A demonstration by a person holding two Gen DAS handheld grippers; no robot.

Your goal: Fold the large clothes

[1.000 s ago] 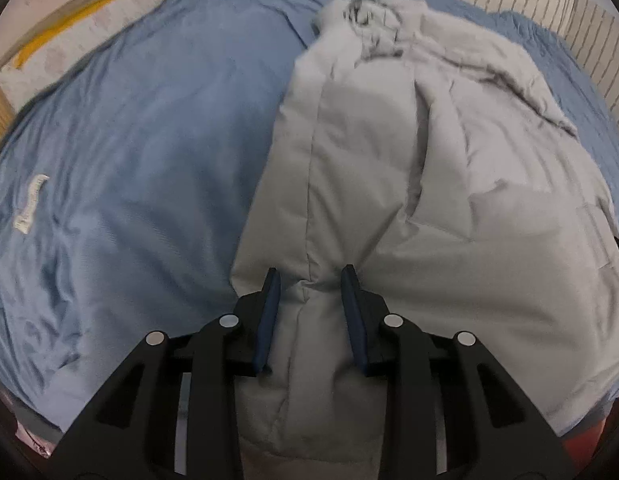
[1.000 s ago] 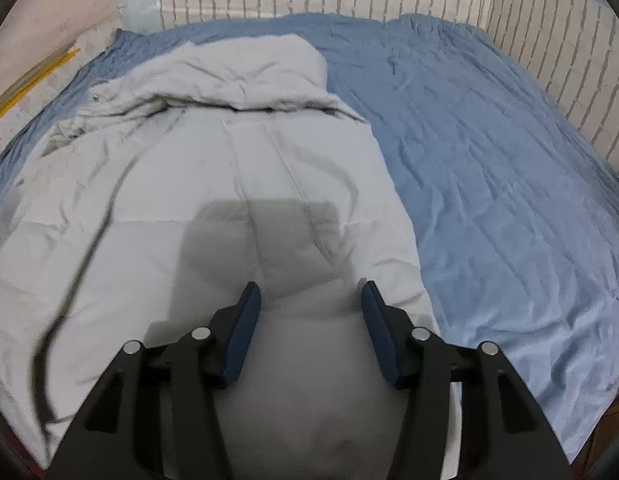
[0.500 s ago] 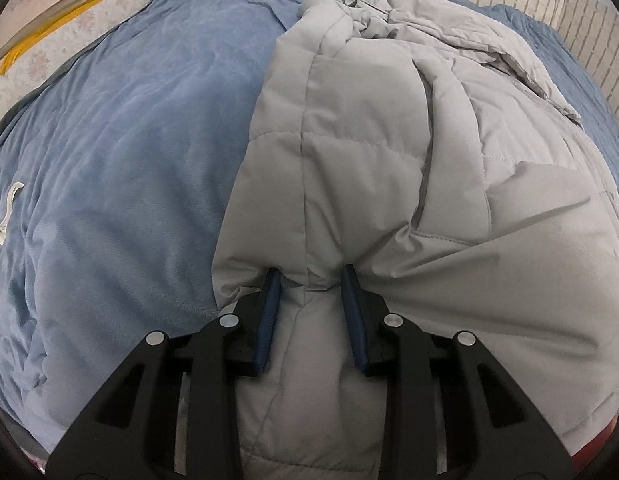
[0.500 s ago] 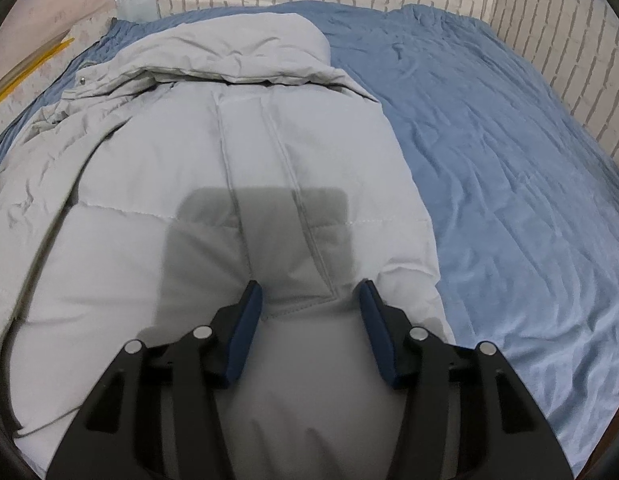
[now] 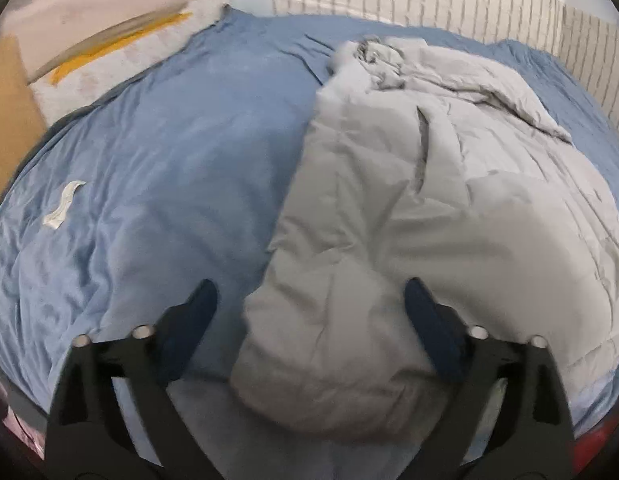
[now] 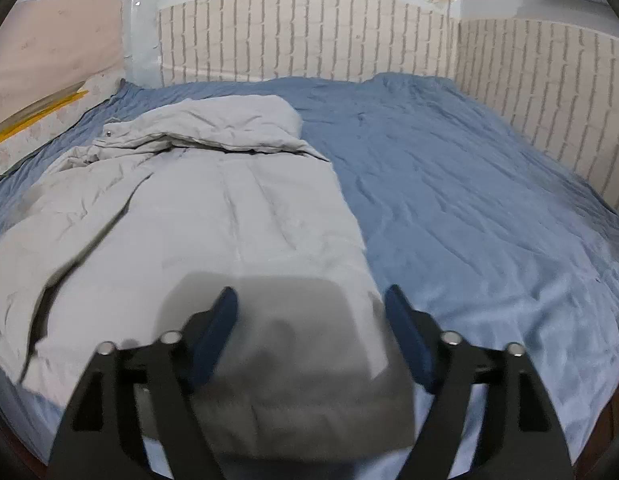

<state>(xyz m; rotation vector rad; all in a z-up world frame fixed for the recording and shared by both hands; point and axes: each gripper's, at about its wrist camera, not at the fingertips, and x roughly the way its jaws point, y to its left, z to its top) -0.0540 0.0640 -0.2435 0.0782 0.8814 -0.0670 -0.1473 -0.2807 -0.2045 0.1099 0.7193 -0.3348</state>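
now both tongs angled down over the grey padded coat (image 5: 409, 208), left gripper (image 5: 309, 300) and right gripper (image 6: 309, 304) jaws opening wide, nothing gripped

Both wrist views look steeply down, close over the same grey coat (image 5: 409, 208) on the bed (image 6: 469, 200).

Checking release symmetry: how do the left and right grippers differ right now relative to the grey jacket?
The left gripper straddles the grey jacket's left edge, one finger over the blue sheet; the right gripper straddles its right edge, one finger near the sheet there. The left jaws look spread wider than the right. Shared: both are opening, with no pad pressing on the fabric, and the jacket lies on the sheet.
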